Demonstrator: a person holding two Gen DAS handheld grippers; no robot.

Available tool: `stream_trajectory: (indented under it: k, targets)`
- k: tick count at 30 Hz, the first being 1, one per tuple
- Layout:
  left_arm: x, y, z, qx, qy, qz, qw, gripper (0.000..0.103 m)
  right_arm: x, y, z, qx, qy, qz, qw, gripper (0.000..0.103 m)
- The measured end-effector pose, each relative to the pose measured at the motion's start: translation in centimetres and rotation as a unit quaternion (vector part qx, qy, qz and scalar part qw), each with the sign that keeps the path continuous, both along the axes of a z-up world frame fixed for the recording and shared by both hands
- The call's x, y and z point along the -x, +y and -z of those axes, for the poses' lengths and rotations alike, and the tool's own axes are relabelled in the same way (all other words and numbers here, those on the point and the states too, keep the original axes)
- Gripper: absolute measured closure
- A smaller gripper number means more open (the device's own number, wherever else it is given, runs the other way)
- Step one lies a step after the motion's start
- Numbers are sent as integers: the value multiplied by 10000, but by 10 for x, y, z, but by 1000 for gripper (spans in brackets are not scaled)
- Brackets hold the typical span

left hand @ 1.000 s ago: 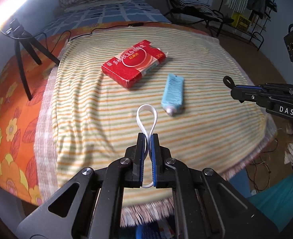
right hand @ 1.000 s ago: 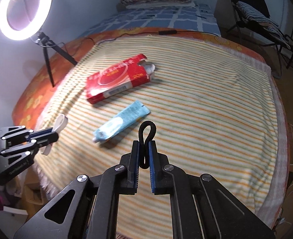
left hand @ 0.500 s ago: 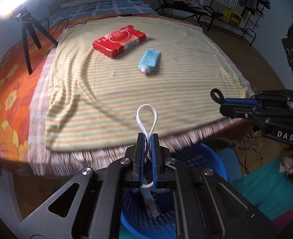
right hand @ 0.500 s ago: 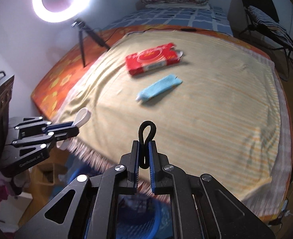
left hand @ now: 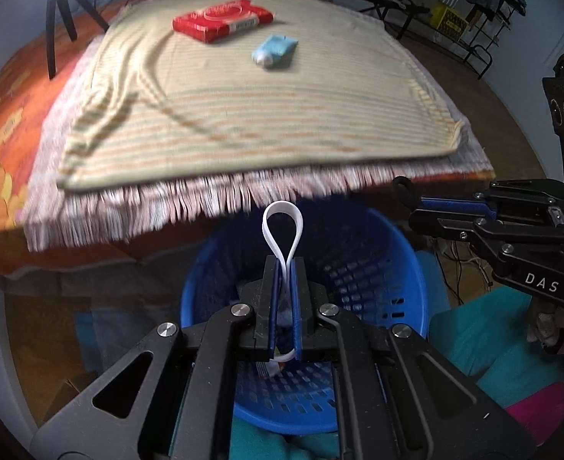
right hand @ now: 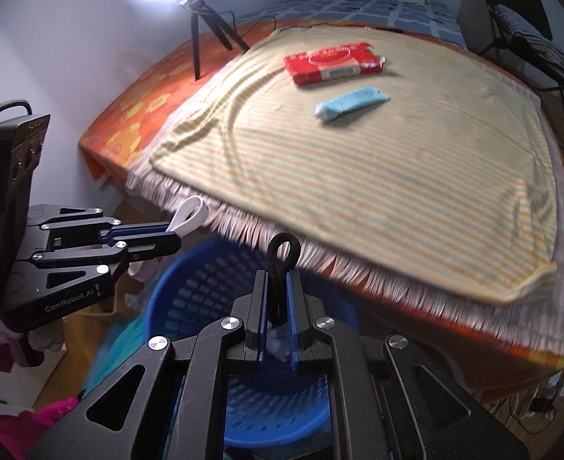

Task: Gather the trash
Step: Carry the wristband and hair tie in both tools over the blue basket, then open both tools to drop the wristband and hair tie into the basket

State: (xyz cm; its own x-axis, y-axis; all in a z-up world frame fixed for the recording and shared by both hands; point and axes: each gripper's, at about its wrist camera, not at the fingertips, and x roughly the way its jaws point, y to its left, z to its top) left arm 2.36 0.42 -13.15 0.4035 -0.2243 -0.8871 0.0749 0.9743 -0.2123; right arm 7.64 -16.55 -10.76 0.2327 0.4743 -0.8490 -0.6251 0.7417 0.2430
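Baskets-eye situation, going left to right: left gripper (left hand: 282, 268) is pinched tight on a white band (left hand: 282, 226), loop sticking up past the fingertips, and the blue basket (left hand: 393, 253) sits right underneath it. Right gripper (right hand: 280, 283) is likewise clamped on a black hair tie (right hand: 282, 257), hanging over the basket's near rim. Left one looks more centred, so I'd guess it drops first. Red box (right hand: 332, 62) and blue tube (right hand: 353, 102) lie well back on the striped cloth (right hand: 397, 176).
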Motion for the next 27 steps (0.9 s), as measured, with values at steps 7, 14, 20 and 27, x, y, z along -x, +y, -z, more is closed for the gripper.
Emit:
stream_trajectory:
  k: [7,14,20,27]
  targets:
    - [8,-2,18,42,222,-35,9997,99,15,0,19,127,156,-35,9998,96]
    - [12,0,40,35,511,-104,9986,99,21,1,35,216,336,-69,9992,96]
    - [14,2,53,-13,636,-158,9979,99,24,3,45,296,443,-117,9985,96]
    - [14,3,62,-65,738,-240,9970,76,23,6,54,396,563,-135,9975,90]
